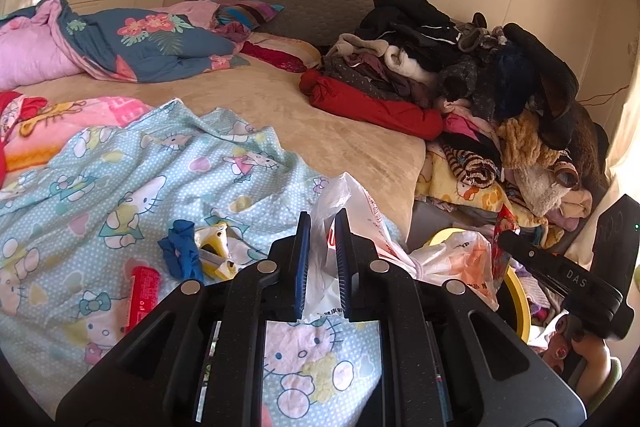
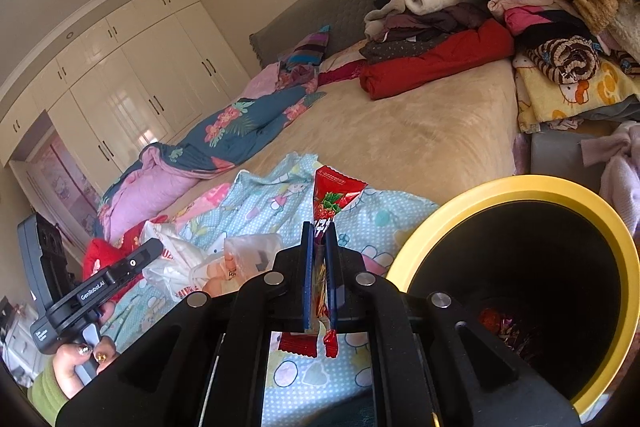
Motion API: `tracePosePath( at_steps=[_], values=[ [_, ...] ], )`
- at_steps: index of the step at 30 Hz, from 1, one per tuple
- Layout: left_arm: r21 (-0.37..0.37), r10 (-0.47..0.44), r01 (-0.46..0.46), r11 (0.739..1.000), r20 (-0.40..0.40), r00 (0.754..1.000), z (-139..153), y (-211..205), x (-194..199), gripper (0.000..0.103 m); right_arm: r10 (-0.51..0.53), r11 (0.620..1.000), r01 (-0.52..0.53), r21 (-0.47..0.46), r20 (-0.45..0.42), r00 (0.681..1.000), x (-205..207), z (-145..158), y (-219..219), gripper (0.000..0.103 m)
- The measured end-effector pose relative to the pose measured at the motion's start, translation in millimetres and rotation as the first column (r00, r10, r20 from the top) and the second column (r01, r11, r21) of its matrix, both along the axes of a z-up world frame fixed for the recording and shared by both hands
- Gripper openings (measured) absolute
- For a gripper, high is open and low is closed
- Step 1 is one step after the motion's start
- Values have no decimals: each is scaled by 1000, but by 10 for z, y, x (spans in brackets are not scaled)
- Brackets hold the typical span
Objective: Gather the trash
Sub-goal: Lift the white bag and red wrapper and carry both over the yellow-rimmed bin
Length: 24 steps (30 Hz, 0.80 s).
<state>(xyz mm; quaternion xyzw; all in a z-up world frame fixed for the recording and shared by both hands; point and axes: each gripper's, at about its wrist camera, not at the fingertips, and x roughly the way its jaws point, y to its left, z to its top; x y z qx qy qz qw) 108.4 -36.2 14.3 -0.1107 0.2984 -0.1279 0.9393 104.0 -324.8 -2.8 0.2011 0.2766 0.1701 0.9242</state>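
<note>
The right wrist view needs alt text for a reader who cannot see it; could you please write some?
The right claw is shut on a red snack wrapper, beside a yellow-rimmed bin with trash at its bottom. Behind lies a bed with a blue cartoon blanket, plastic bags and piled clothes.

Home bedroom, lived-in. Landmark: big bed (image 1: 320, 119) with tan cover and grey padded headboard (image 1: 304, 3) at its far end. Beyond the bed's far left corner, cream floor-to-ceiling wardrobe (image 2: 132, 87). On the bed: floral duvet (image 1: 132, 43) at left, Hello Kitty sheet (image 1: 120, 179) at the near end, clothes pile (image 1: 460, 67) heaped along its right side. Yellow-rimmed bin (image 2: 560, 195) just off the bed's near right corner.
</note>
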Motion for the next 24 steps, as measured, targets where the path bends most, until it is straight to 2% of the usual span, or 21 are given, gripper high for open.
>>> tracePosePath(
  at_steps=[24],
  values=[
    [0,-73,73,997,1,997,17,-422,-82,8,-86,996,85,20,47,995,-92,166,-467,6]
  ],
)
